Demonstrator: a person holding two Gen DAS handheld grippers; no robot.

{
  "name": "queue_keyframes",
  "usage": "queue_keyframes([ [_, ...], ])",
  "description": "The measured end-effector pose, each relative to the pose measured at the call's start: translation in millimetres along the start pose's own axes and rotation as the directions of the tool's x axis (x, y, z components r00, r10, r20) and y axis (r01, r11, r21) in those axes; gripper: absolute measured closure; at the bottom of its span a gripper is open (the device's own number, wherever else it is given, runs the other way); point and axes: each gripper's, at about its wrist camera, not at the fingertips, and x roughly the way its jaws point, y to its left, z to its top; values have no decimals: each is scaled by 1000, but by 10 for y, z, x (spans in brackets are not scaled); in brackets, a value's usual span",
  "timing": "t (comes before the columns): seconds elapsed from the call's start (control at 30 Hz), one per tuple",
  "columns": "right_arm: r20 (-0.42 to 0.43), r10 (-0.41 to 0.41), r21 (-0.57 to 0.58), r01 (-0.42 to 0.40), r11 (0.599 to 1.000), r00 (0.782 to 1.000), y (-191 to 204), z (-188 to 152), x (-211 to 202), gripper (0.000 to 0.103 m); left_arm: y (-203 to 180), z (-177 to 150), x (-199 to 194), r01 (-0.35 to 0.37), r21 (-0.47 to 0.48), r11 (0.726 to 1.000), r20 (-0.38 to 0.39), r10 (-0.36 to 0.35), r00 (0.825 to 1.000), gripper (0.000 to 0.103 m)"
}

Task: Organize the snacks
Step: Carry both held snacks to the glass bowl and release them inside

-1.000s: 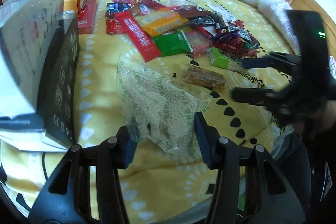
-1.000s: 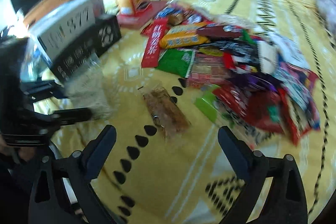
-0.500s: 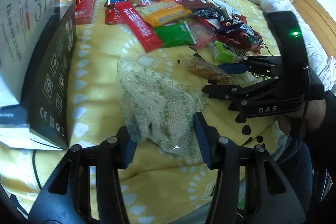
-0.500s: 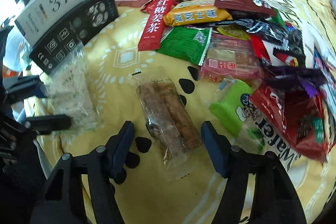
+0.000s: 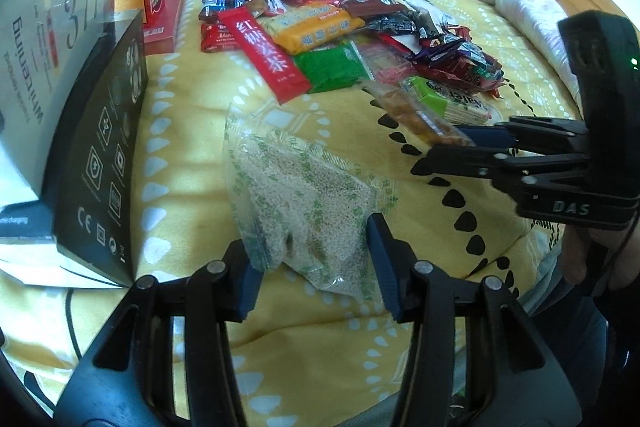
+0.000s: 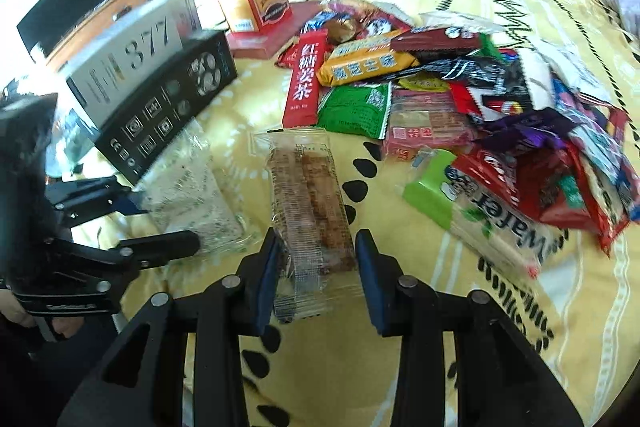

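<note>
Item one: clear plastic packet of pale sesame-like snack (image 5: 308,203), lying on the yellow patterned bedspread (image 5: 192,163) beside a black box with white icons (image 5: 100,163); my left gripper (image 5: 312,263) is clamped on its near end.

Item two: clear-wrapped brown snack bar (image 6: 312,203), flat on the bedspread; my right gripper (image 6: 316,267) has just been closing, its jaws now pressing the wrapper's near end.

Item three: mixed pile of coloured snack packets (image 6: 440,95), beyond both.

Item four: green wafer packet (image 6: 476,203), just right of the bar.
</note>
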Motion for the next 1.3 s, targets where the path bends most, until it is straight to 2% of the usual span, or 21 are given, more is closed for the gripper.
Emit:
queue_keyframes([
  [0.13, 38, -5, 57, 3, 998, 999, -45, -37, -178, 62, -4, 7, -66, 11, -1, 1000, 24, -11, 1000, 56],
  [0.3, 94, -35, 118, 24, 993, 995, -121, -42, -453, 62, -101, 102, -316, 30, 22, 999, 102, -33, 994, 57],
  [0.6, 211, -76, 107, 54, 993, 974, -30, 300, -937, 62, -234, 458, -976, 55, 71, 996, 276, -73, 958, 58],
  [0.8, 296, -56, 74, 36, 997, 954, 181, 693, -1249, 62, -1, 716, -1507, 34, 25, 999, 408, -42, 912, 58],
  [0.9, 341, -22, 31, 12, 999, 940, 393, 982, -1388, 62, 240, 798, -1750, 2, -27, 1000, 461, 10, 887, 58],
  [1.03, 384, 59, -44, -46, 998, 922, 790, 1423, -1470, 62, 699, 806, -2111, -61, -127, 990, 521, 119, 845, 58],
  [1.17, 388, 167, -130, -126, 983, 907, 1333, 1850, -1420, 62, 1183, 699, -2352, -123, -258, 958, 542, 248, 803, 58],
  [1.3, 344, 274, -190, -219, 957, 898, 1880, 2143, -1234, 62, 1695, 500, -2521, -156, -395, 905, 530, 364, 766, 59],
])
